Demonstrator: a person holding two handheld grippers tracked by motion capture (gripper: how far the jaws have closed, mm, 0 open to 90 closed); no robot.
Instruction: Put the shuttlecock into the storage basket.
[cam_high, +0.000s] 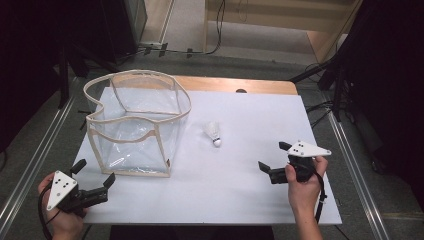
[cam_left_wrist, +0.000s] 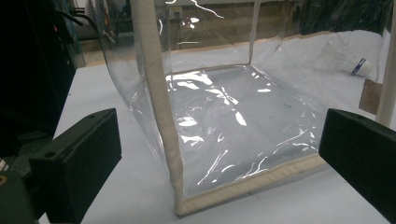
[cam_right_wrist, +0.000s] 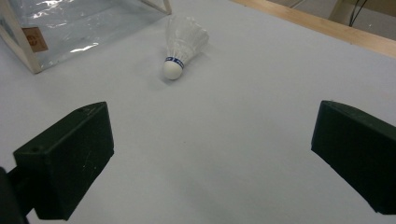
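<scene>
shuttlecock (cam_high: 214, 133) is lying on its side mid-tabletop (cam_high: 250, 190), just right of the clear bag (cam_high: 135, 125) near the left edge. left gripper (cam_high: 95, 176) by the near left corner and right gripper (cam_high: 272, 157) toward the near right edge are both wide open, holding nothing.

The feathered white shuttlecock (cam_right_wrist: 183, 43) has a white cork tip ringed by a blue band. The see-through plastic bag (cam_high: 135, 125) is trimmed in cream fabric edging and bears a small brown tag. The flat worktop (cam_high: 240, 175) is white with a light wooden far edge. Both claws have black jaws and white, black-dotted top plates.
</scene>
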